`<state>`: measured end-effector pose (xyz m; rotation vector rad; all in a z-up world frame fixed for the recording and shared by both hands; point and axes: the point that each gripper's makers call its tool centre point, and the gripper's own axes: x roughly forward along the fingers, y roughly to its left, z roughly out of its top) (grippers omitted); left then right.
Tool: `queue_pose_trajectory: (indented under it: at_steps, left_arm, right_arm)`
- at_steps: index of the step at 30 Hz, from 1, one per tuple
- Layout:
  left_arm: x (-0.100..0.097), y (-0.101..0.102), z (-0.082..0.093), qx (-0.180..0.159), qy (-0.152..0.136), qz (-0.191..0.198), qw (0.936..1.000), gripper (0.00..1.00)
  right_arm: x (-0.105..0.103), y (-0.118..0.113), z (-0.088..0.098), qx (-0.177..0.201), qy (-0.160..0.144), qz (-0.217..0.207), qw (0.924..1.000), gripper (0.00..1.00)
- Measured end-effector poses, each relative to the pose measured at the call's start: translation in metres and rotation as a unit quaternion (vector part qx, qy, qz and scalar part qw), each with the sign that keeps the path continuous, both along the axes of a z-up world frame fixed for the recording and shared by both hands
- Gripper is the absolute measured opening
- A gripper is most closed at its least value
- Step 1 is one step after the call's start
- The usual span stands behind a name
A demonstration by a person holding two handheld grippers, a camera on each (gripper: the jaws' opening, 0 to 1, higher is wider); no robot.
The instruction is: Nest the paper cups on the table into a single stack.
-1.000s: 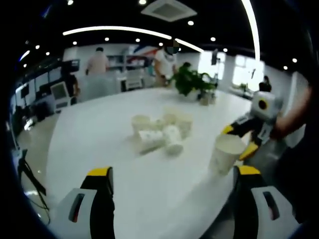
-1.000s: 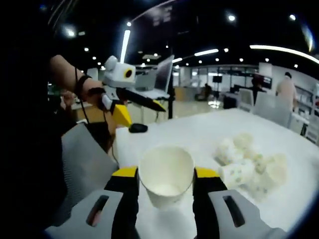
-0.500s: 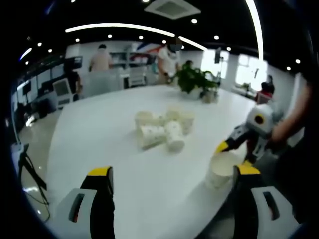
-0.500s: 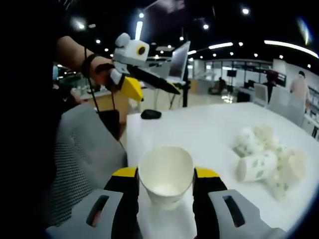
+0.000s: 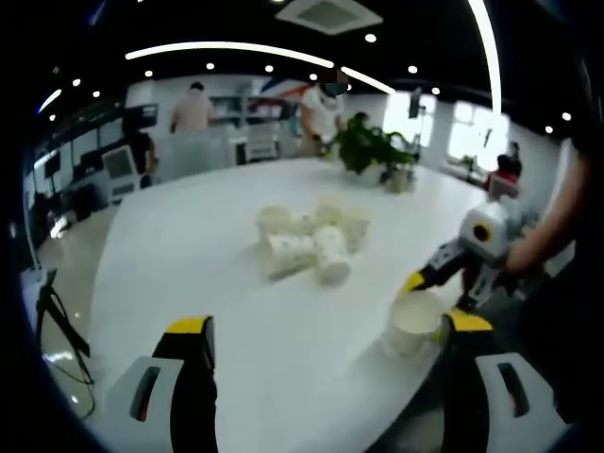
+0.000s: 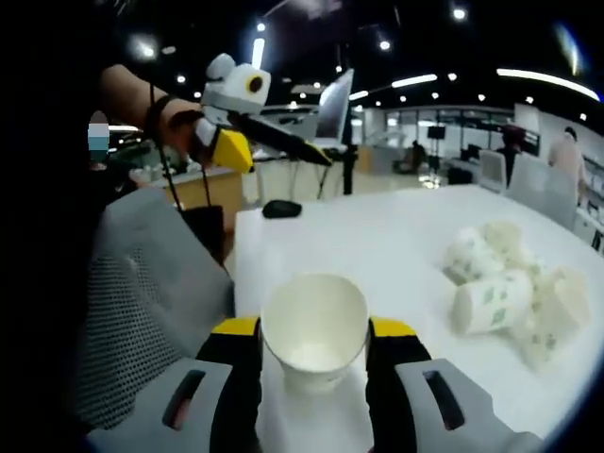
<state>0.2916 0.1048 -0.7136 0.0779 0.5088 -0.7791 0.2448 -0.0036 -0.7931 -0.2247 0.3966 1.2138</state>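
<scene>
A white paper cup (image 6: 314,342) is pinched upright between the yellow-tipped jaws of the right gripper (image 6: 314,351), its open mouth turned up and its pale inside seen in the right gripper view. In the left gripper view the same cup (image 5: 412,326) is seen standing near the edge of the round white table (image 5: 198,255), with the right gripper (image 5: 436,293) closed round it and held by a person's hand (image 5: 528,253).

A loose heap of paper cups (image 5: 310,242) is gathered near the middle of the table, well apart from the held cup. Some of them are lying on their sides and at least one is standing upright; green markings can be made out on a few. In the right gripper view the heap (image 6: 514,295) is placed to the right of the held cup.

The left gripper (image 5: 326,387) is held spread wide with nothing between its jaws, low over the table, short of the heap. In the right gripper view it (image 6: 260,142) is raised above the far corner of the table beyond the held cup, gripped by a hand (image 6: 179,130); a small dark object (image 6: 281,209) is lying on the table below it.

A potted plant (image 5: 370,151) is placed on the table beyond the heap, and standing people (image 5: 193,109) are seen farther back.
</scene>
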Motion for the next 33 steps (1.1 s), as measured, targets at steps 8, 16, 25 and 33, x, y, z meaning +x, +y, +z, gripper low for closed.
queue_pose_trajectory:
  at_steps: [8,16,25,33]
  left_arm:
    - [-0.002,-0.003,0.001,0.002,-0.004,-0.01,0.9999,0.99]
    - [0.002,-0.003,0.002,0.001,-0.007,-0.008,0.9999,0.99]
    - [-0.001,-0.001,-0.001,-0.003,-0.004,-0.003,1.0,0.99]
    - [-0.001,-0.001,-0.003,-0.003,-0.004,-0.001,1.0,0.99]
  right_arm:
    - [0.0,-0.001,-0.001,0.003,0.009,-0.007,0.9999,0.44]
    - [-0.001,-0.002,0.003,0.0,0.013,-0.008,0.9999,0.5]
    - [0.001,-0.008,0.018,0.012,0.016,-0.021,0.9996,0.59]
    - [0.009,-0.018,0.042,0.034,0.006,-0.044,0.9984,0.64]
